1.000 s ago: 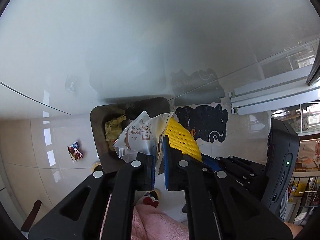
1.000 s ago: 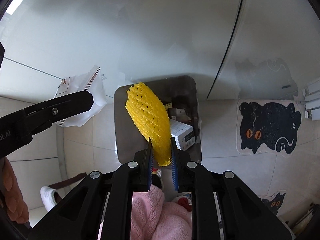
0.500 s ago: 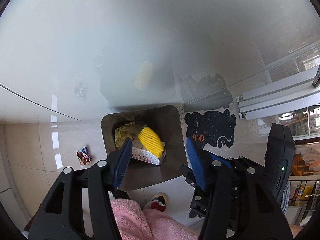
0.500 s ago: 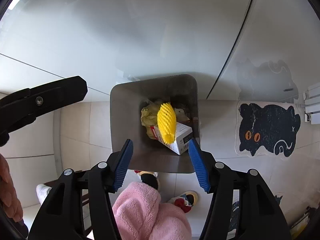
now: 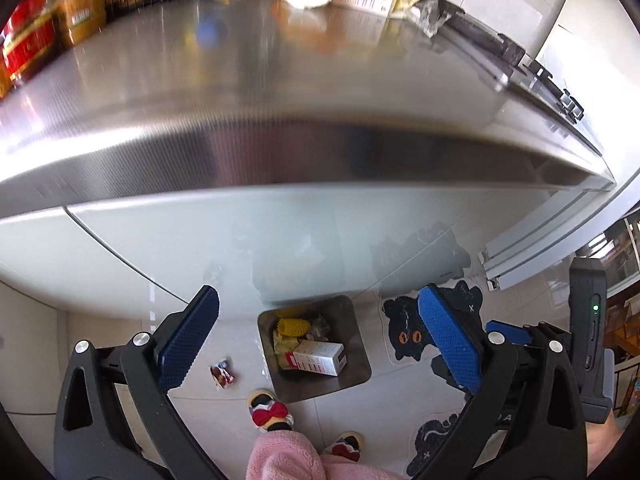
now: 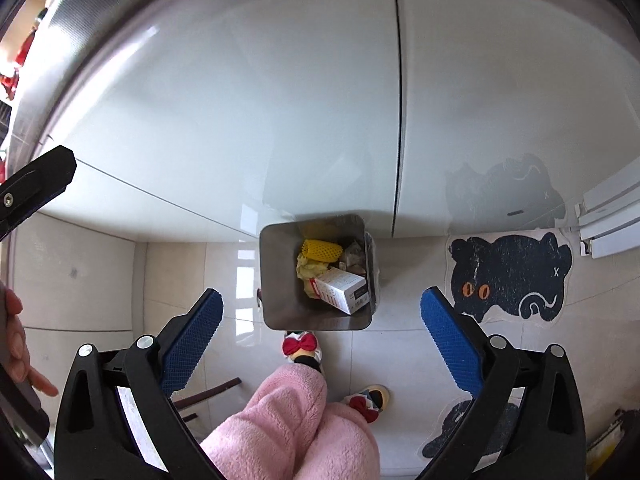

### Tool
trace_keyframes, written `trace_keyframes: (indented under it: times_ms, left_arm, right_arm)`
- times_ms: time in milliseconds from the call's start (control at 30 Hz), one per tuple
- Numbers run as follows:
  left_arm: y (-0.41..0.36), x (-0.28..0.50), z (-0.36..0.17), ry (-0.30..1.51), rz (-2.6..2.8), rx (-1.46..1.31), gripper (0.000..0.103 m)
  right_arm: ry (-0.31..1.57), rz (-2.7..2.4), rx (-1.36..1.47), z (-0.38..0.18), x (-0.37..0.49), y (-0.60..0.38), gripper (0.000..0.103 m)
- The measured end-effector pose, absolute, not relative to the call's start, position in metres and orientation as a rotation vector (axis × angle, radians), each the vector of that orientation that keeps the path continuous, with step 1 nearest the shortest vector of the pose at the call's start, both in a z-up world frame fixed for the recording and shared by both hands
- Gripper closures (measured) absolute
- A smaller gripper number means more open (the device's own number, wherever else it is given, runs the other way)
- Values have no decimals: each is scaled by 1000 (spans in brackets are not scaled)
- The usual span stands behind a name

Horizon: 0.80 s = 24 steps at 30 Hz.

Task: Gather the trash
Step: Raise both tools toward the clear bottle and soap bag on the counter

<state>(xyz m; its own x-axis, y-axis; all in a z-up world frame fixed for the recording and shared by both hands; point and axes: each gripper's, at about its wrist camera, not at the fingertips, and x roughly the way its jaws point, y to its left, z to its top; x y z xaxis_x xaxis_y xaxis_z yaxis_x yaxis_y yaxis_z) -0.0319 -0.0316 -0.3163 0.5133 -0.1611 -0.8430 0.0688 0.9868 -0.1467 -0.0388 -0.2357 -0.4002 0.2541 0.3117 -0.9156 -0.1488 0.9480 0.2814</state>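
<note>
Trash such as the yellow net point(image 6: 321, 251) lies in the bin point(image 6: 276, 280), both grippers' jaws have just opened empty, yet a wrapper point(image 5: 222, 372) remains on the floor.

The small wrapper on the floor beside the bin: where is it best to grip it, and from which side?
Judging by its crumpled, nearly flat pose, come from above and pinch a raised edge of the wrapper, jaws across its short width. It lies clear of the bin.

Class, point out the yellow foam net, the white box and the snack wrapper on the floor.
Yellow foam net point(image 6: 321, 250): right wrist view, its middle.
White box point(image 6: 340, 284): right wrist view, top face.
Snack wrapper point(image 5: 222, 372): left wrist view, its centre.
</note>
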Motion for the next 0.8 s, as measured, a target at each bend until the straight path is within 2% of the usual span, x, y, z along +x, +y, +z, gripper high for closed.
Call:
trace_keyframes:
  times_ms: [267, 400, 800]
  left_arm:
    - [-20, -27, -217, 868, -140, -62, 8]
    - [-10, -18, -190, 817, -133, -63, 8]
    - [33, 46, -166, 761, -114, -48, 8]
  right_arm:
    - [1065, 328, 184, -285, -29, -249, 3]
    - [953, 306, 207, -238, -14, -255, 3]
    - [858, 249, 284, -191, 84, -245, 4]
